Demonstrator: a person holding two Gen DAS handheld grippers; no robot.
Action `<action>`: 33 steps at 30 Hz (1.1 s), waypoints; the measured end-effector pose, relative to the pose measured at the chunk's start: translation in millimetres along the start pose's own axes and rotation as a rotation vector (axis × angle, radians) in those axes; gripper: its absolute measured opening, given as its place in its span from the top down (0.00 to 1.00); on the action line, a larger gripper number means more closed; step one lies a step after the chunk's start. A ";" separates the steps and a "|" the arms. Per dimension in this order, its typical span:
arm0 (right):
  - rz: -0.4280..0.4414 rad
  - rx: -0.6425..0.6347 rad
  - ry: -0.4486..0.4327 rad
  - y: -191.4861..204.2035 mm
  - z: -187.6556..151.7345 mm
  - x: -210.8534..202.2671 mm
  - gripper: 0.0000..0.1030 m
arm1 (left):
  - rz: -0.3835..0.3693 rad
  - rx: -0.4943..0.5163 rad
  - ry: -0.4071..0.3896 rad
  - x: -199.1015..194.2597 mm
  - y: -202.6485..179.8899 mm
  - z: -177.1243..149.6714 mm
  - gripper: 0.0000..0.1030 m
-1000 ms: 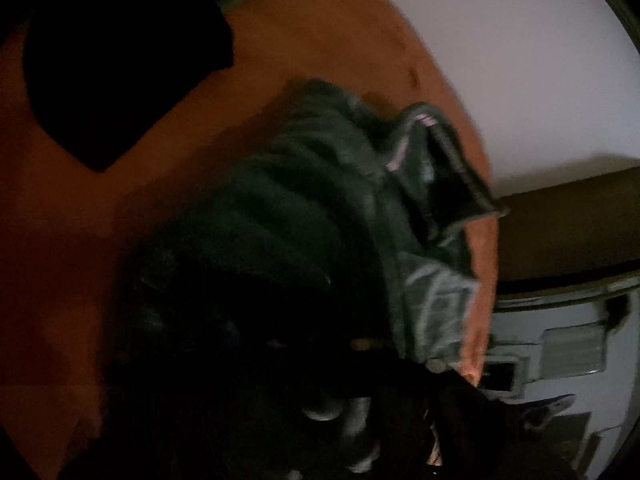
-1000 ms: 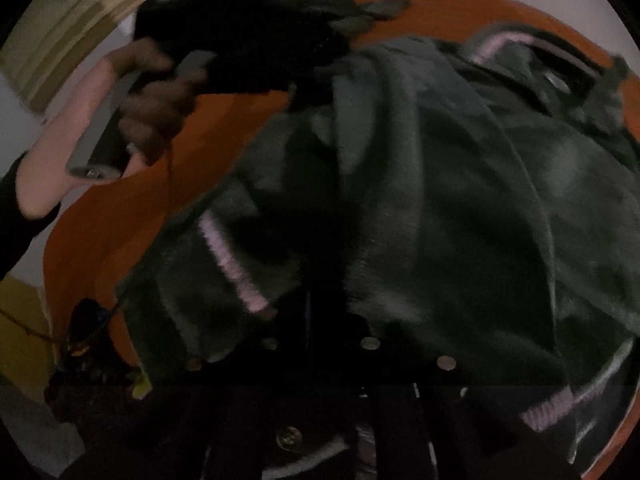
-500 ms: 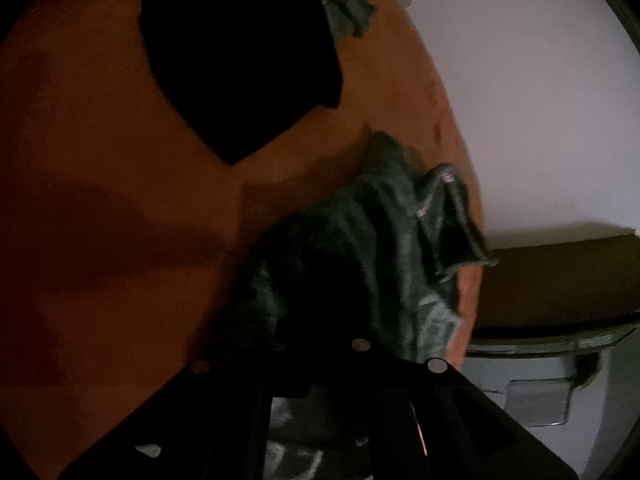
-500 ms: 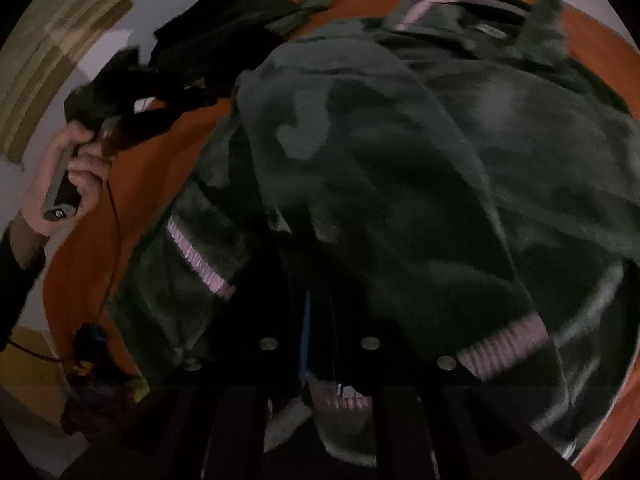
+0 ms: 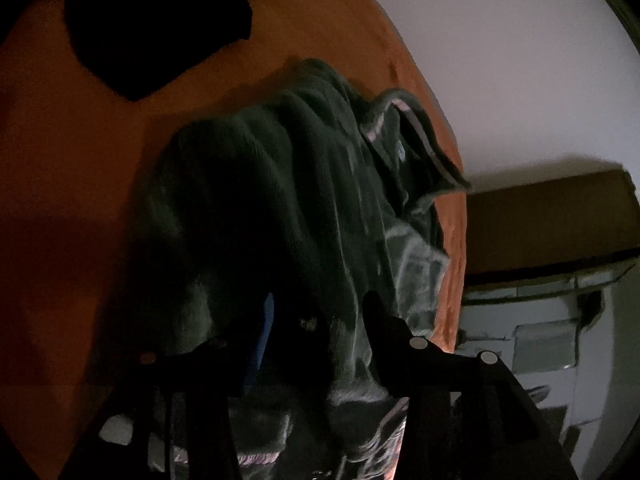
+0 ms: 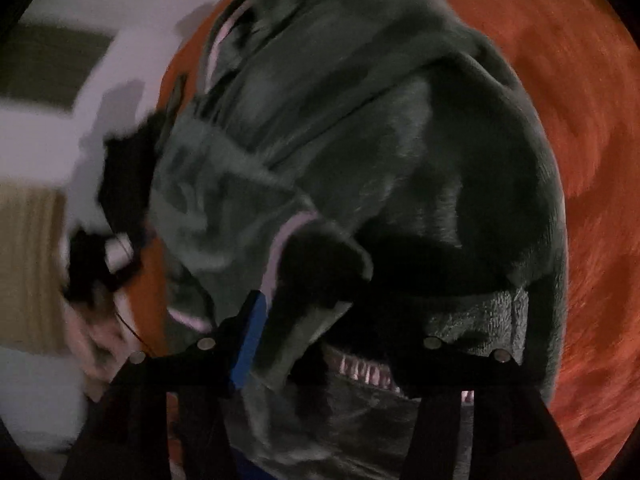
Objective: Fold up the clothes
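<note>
Your left gripper (image 5: 316, 328) and right gripper (image 6: 316, 320) each have cloth of the dark green sweater (image 6: 360, 128) bunched between the fingers; how tightly they pinch, you cannot tell. It hangs over the orange table (image 5: 60, 200).

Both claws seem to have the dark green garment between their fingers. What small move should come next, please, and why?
Probably draw the two claws apart to spread the dark green garment flat over the orange surface. It is bunched in thick folds, with cloth lying between the fingers of both the left claw and the right claw, so no clean fold line shows yet. The frames are dim and blurred, so this is uncertain.
</note>
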State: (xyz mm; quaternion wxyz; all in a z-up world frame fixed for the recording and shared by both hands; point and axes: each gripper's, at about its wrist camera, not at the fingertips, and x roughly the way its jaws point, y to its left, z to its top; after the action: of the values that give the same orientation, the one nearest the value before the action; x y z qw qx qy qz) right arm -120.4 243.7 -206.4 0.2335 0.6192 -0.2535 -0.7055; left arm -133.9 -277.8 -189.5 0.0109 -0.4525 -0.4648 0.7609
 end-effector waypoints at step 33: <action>-0.189 -0.088 -0.094 -18.5 91.4 -44.3 0.35 | 0.366 0.481 -0.159 -15.6 1.7 29.9 0.53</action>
State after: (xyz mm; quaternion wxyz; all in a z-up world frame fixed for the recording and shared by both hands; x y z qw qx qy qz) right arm -205.9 292.6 -175.4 0.1805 0.5958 -0.1734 -0.7631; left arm -144.9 -306.4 -175.4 -0.0559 -0.4524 -0.1819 0.8713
